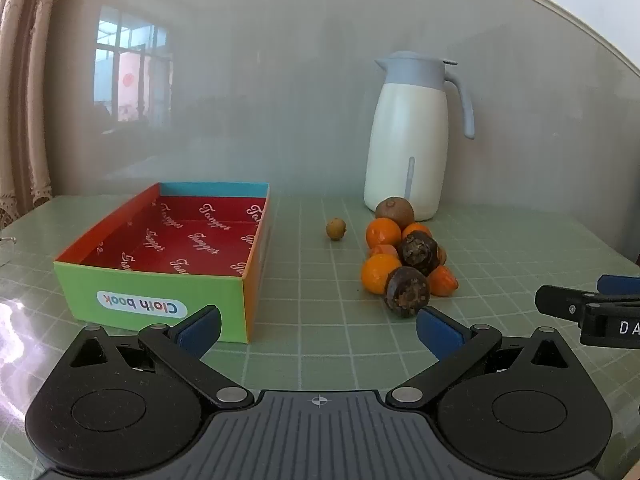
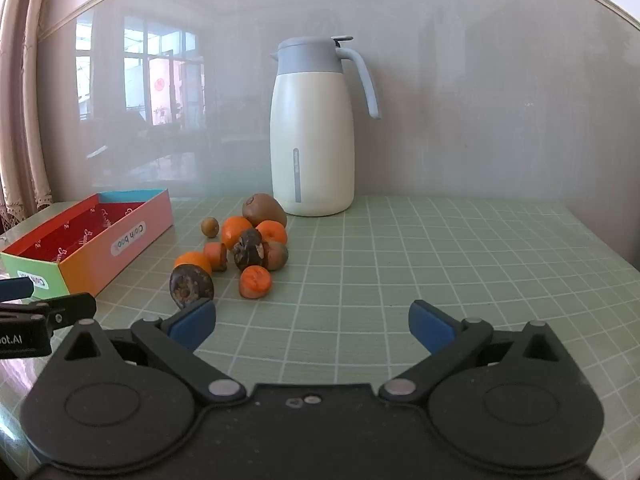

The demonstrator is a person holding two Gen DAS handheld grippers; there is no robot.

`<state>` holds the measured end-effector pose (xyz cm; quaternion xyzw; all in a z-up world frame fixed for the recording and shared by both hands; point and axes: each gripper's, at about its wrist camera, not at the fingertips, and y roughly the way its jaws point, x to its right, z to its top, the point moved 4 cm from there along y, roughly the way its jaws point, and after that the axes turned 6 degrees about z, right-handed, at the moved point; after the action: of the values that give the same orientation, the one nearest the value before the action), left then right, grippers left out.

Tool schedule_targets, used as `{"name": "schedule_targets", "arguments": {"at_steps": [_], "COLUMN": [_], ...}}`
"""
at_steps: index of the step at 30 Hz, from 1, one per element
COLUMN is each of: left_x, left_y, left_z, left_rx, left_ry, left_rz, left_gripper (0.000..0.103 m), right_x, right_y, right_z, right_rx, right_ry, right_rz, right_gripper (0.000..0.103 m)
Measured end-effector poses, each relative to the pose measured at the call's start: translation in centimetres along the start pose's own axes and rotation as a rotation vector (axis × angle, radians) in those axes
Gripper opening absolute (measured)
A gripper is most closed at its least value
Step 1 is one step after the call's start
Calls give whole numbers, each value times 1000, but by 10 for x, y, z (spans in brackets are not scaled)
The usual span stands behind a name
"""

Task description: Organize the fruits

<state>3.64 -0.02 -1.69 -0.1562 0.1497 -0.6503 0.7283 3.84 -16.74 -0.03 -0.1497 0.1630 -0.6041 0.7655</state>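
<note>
A heap of fruit lies on the green grid mat: oranges, two dark wrinkled fruits, small red-orange pieces and a brown kiwi at the back. One small brown fruit sits apart, left of the heap. An empty colourful cardboard box with a red lining stands to the left. My left gripper is open, nothing between its blue pads, just short of the nearest dark fruit. My right gripper is open and empty, near the heap's right side.
A white thermos jug with a grey-blue lid stands behind the fruit against the wall. A curtain hangs at the left. The grid mat stretches bare to the right of the heap. The box reads "Cloth book".
</note>
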Motion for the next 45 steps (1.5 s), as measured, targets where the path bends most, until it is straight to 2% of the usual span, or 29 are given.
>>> {"name": "schedule_targets", "arguments": {"at_steps": [45], "left_x": [0], "left_y": [-1], "left_z": [1], "left_rx": [0], "left_ry": [-12], "left_rz": [-6], "left_gripper": [103], "right_x": [-2], "right_y": [3], "right_z": [-2], "right_rx": [-21], "right_ry": [-9], "right_rz": [3], "right_gripper": [103]}}
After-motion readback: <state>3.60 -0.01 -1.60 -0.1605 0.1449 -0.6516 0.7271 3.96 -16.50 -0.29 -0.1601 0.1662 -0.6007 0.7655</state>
